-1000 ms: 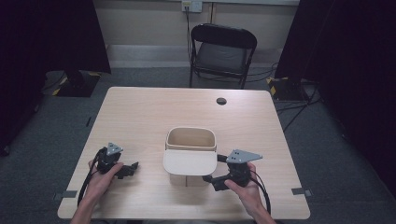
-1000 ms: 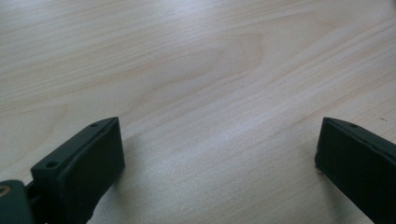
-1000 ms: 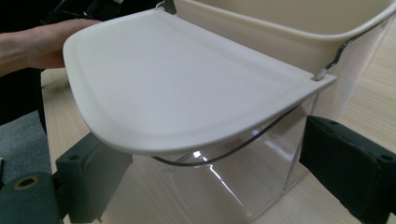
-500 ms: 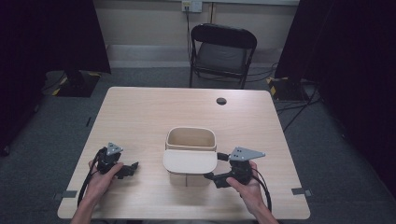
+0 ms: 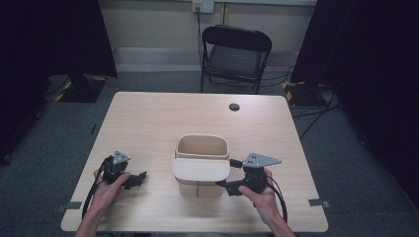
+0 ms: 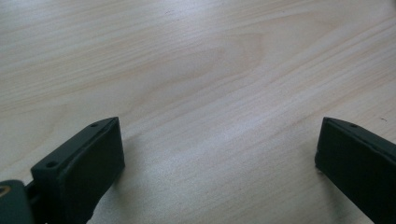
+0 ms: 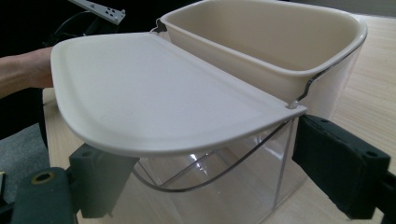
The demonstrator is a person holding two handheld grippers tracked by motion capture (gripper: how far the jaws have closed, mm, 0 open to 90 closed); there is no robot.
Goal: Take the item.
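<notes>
A cream bin [image 5: 202,145] stands at the table's middle front, its flat lid [image 5: 201,169] swung out level towards me. In the right gripper view the lid [image 7: 154,93] spreads over the clear lower body [image 7: 224,191], with the cream inner bucket [image 7: 261,42] behind and a wire bail [image 7: 224,170] hanging below. My right gripper [image 5: 225,186] is at the bin's front right corner, open, its jaws [image 7: 219,179] wide apart under the lid and holding nothing. My left gripper [image 5: 141,177] rests left of the bin, open [image 6: 219,163] over bare wood.
A small black round disc [image 5: 234,106] lies on the far side of the wooden table [image 5: 148,123]. A black folding chair [image 5: 234,54] stands beyond the far edge. Grey tape marks [image 5: 316,202] sit near the front corners.
My right gripper has shifted slightly up and to the right beside the bin. The lid, the bin and the left gripper have stayed where they were.
</notes>
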